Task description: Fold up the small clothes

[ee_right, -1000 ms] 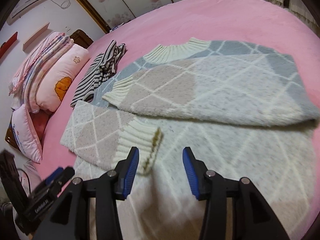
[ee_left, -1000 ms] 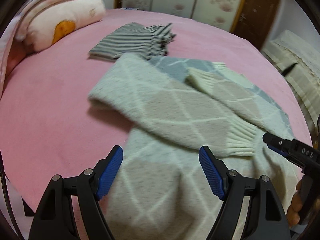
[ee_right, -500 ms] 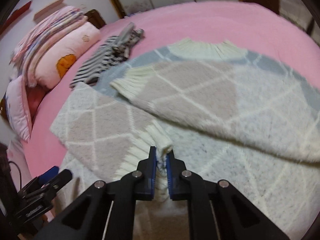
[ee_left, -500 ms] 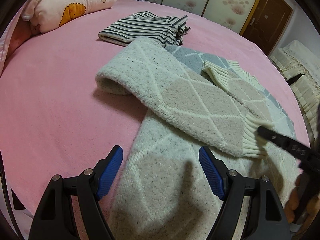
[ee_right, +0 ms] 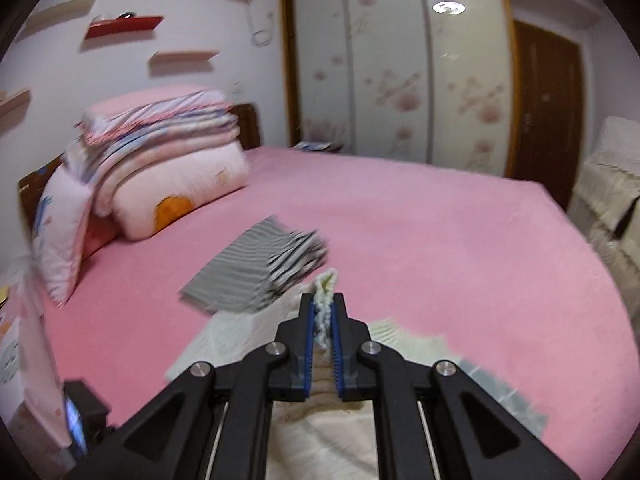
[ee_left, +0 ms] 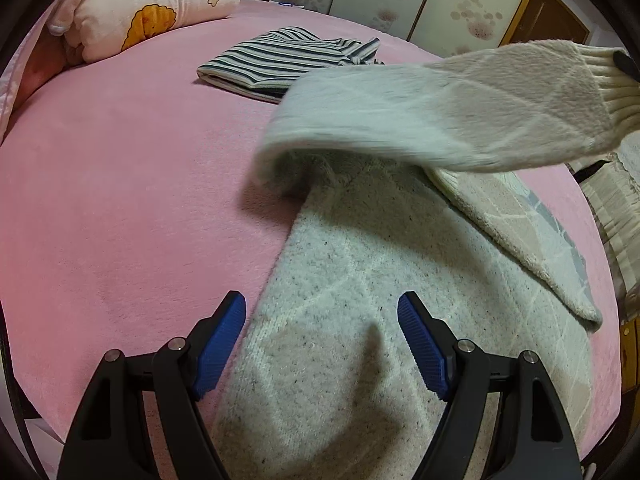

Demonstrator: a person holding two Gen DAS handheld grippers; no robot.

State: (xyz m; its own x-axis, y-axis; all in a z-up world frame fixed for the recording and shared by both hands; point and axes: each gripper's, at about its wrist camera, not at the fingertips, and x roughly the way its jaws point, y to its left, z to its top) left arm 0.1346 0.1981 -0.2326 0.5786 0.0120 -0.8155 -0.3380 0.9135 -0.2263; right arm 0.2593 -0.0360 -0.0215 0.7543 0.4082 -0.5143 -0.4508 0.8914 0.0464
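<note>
Right wrist: right tool (ee_right: 322, 320) grips sleeve cuff (ee_right: 325, 280) (raised); left tool (ee_left: 322, 340) open.

Pink bed (ee_right: 440, 232), floral wardrobe (ee_right: 400, 80), brown door (ee_right: 548, 112)

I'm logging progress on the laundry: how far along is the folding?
Done: the striped garment lies folded on the pink bed. In hand: the right gripper is shut on the sweater sleeve cuff, lifted above the sweater. The left gripper hovers open. Left: laying the sleeve across and folding the sweater's body.
</note>
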